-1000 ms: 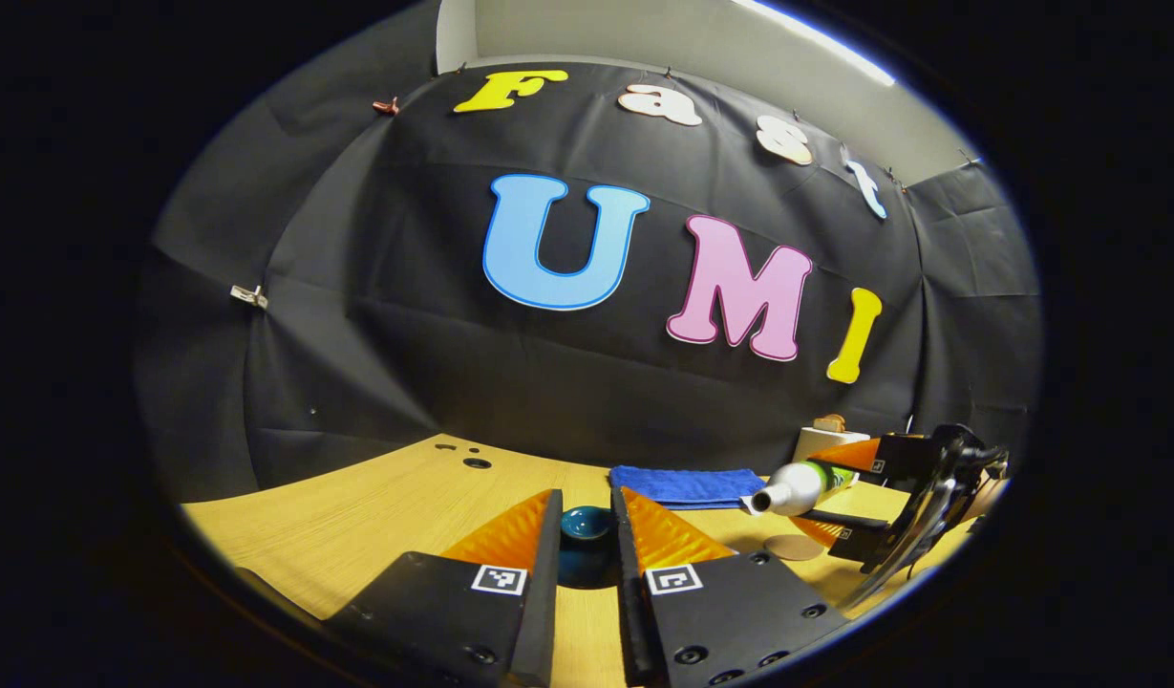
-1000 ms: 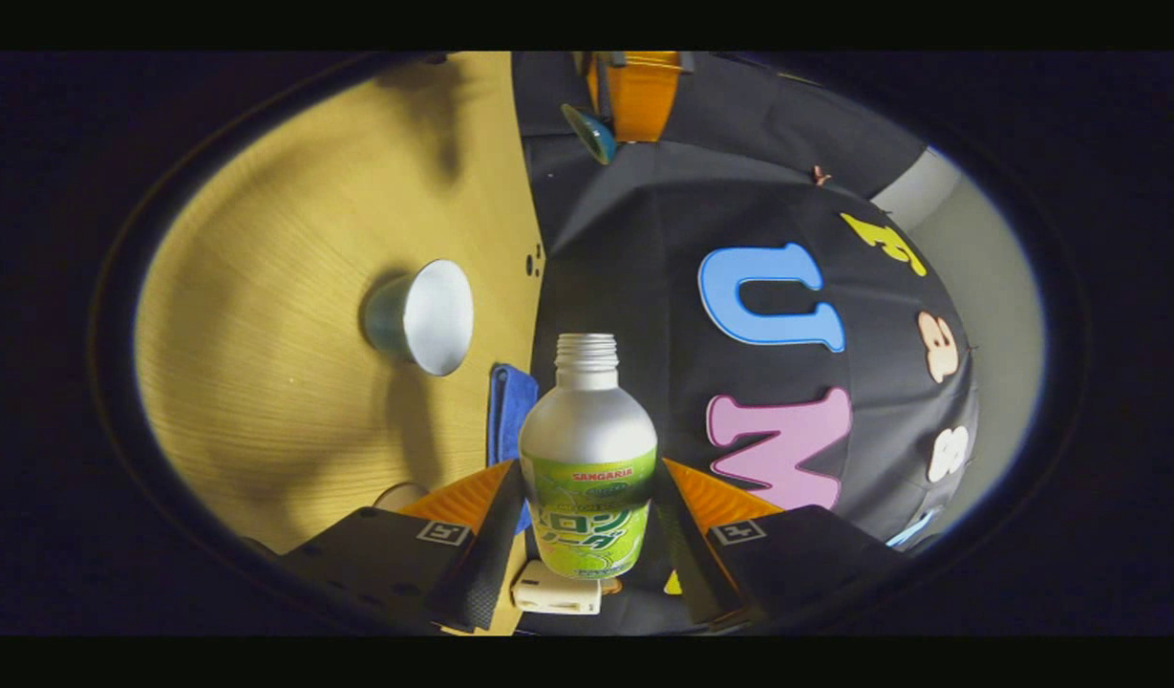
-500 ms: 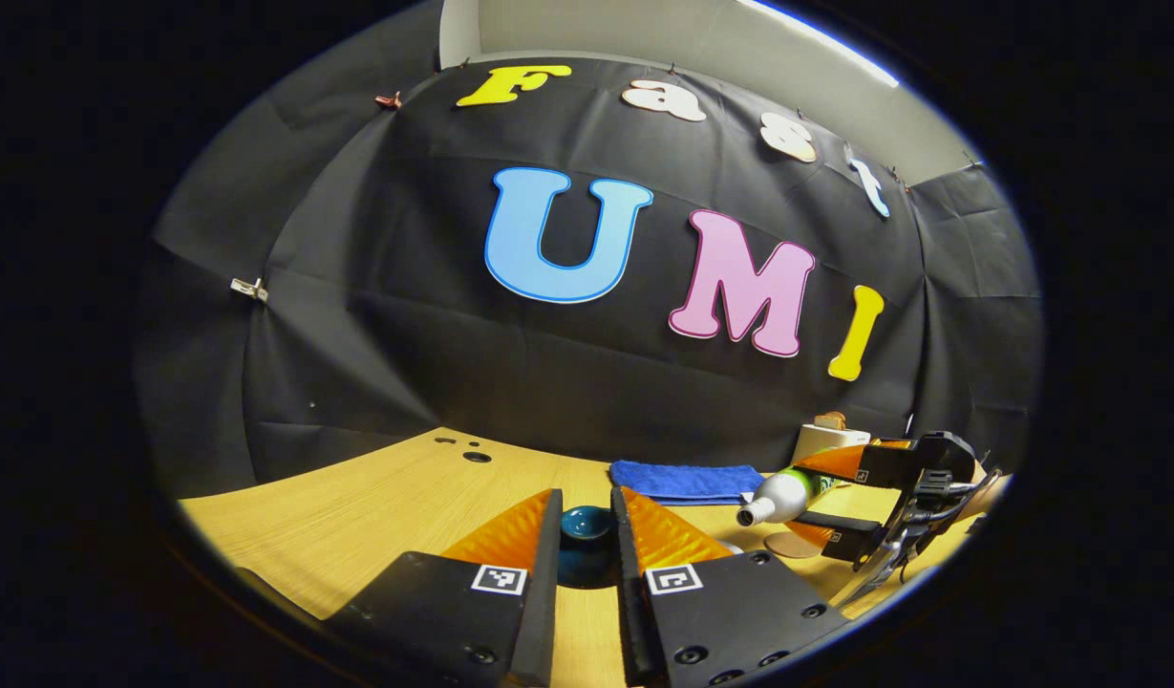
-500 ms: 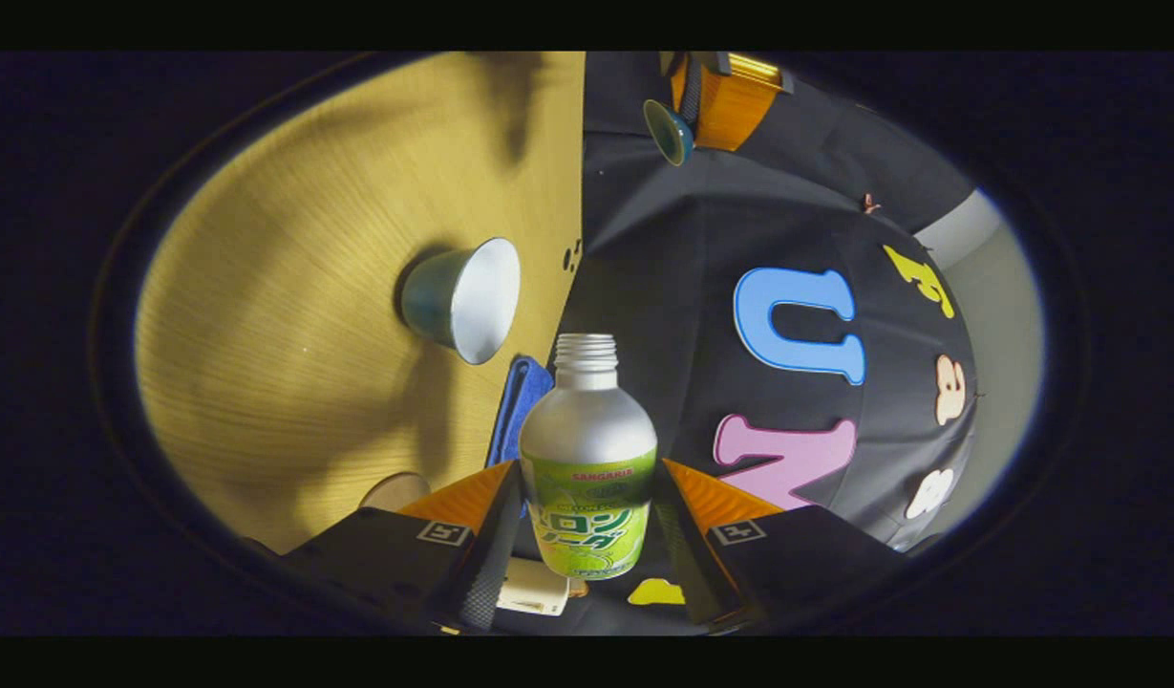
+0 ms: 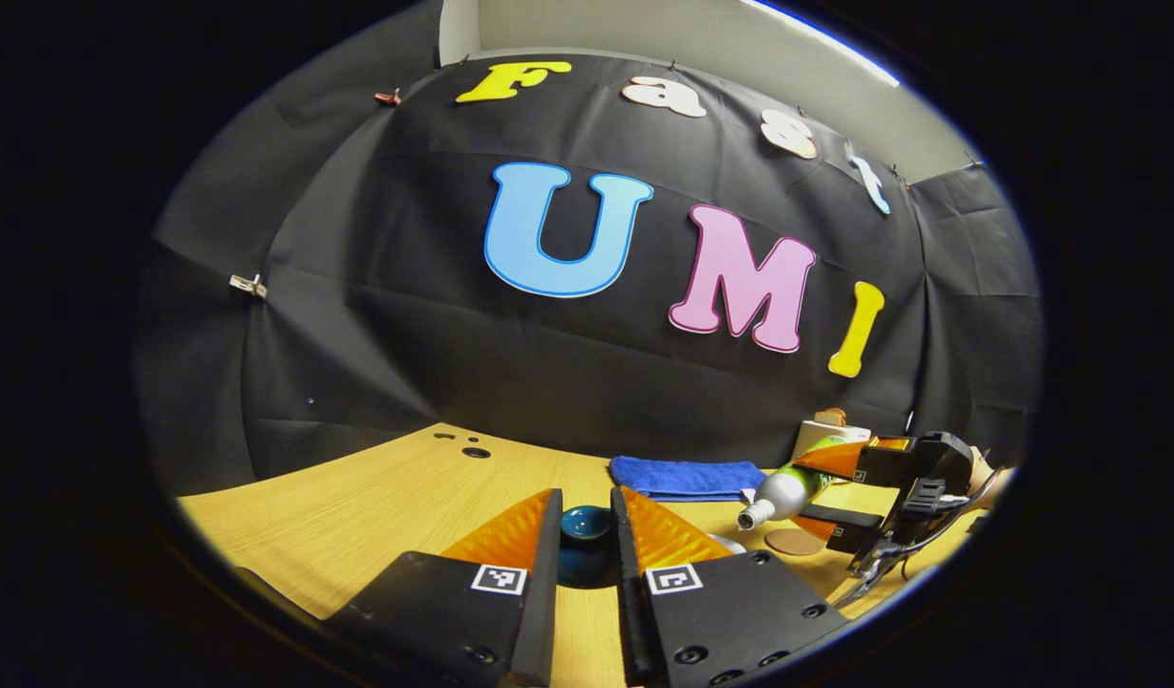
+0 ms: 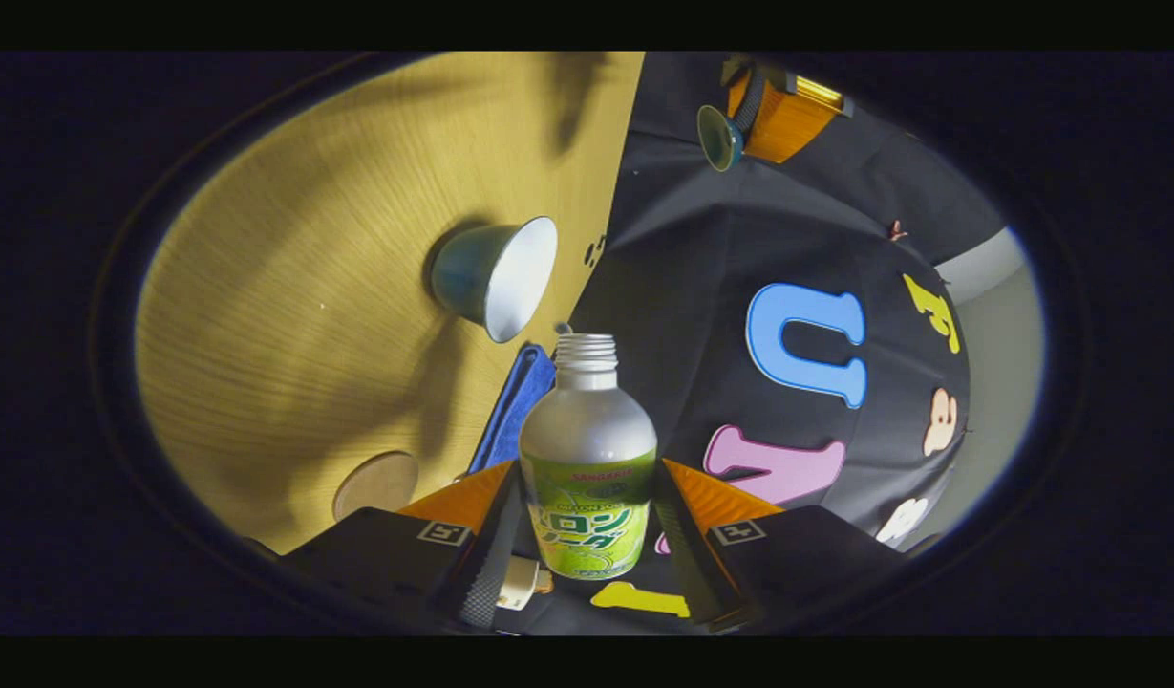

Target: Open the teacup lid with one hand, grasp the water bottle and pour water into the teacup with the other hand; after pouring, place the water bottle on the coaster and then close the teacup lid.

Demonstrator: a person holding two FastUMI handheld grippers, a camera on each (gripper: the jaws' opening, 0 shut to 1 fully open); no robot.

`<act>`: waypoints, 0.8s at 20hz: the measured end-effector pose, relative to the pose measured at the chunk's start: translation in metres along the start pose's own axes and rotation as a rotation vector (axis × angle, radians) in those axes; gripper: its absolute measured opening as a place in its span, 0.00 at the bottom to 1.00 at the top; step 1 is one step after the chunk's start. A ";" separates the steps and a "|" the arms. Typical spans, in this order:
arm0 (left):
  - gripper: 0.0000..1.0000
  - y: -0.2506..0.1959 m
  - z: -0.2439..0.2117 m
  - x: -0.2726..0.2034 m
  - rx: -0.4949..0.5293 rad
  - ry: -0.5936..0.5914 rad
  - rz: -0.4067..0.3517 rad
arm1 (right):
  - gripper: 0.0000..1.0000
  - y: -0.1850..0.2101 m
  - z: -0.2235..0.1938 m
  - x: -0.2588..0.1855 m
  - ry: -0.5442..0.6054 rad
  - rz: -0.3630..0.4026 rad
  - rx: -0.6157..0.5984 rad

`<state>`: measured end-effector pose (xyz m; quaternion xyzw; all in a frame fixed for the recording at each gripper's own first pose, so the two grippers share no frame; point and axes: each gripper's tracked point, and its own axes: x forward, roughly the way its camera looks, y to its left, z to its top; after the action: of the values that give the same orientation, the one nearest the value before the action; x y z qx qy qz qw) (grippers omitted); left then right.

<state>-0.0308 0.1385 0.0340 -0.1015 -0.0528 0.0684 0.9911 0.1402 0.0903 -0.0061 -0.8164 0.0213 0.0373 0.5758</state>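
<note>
My left gripper (image 5: 587,501) is shut on the teal teacup lid (image 5: 587,524) and holds it above the wooden table (image 5: 376,506). In the right gripper view the lid (image 6: 718,137) and the left gripper (image 6: 773,115) appear far off at the top. My right gripper (image 6: 587,470) is shut on the silver water bottle (image 6: 587,449) with a green label and no cap. The open teacup (image 6: 496,275), teal outside and white inside, stands on the table beyond the bottle's mouth. In the left gripper view the bottle (image 5: 782,492) tilts mouth-down to the left in the right gripper (image 5: 808,492), above the round coaster (image 5: 794,542).
A folded blue cloth (image 5: 687,476) lies at the back of the table by the black wall. A small white box (image 5: 823,435) stands behind the right gripper. The coaster (image 6: 376,483) lies near the cloth (image 6: 515,406). Two holes (image 5: 467,447) mark the table's far left.
The right gripper has tipped the bottle further, its mouth dropping lower and toward the teacup. The left gripper has kept still with the lid.
</note>
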 end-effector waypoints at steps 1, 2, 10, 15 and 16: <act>0.31 0.000 0.001 0.000 0.001 0.000 0.001 | 0.79 0.000 -0.001 0.000 0.000 -0.001 -0.010; 0.31 0.001 0.000 0.000 0.001 0.002 0.001 | 0.75 0.000 -0.001 0.001 -0.002 -0.001 -0.015; 0.31 0.001 0.001 0.000 0.002 0.002 0.005 | 0.76 -0.007 -0.003 0.003 -0.006 -0.007 -0.052; 0.31 0.001 0.002 -0.002 0.004 -0.003 0.004 | 0.75 -0.008 -0.001 0.006 -0.011 -0.007 -0.089; 0.31 0.001 0.001 0.000 0.004 -0.002 0.005 | 0.75 -0.011 0.000 0.003 -0.012 -0.010 -0.107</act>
<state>-0.0311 0.1394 0.0345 -0.0997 -0.0533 0.0710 0.9910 0.1445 0.0939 0.0036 -0.8459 0.0116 0.0406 0.5316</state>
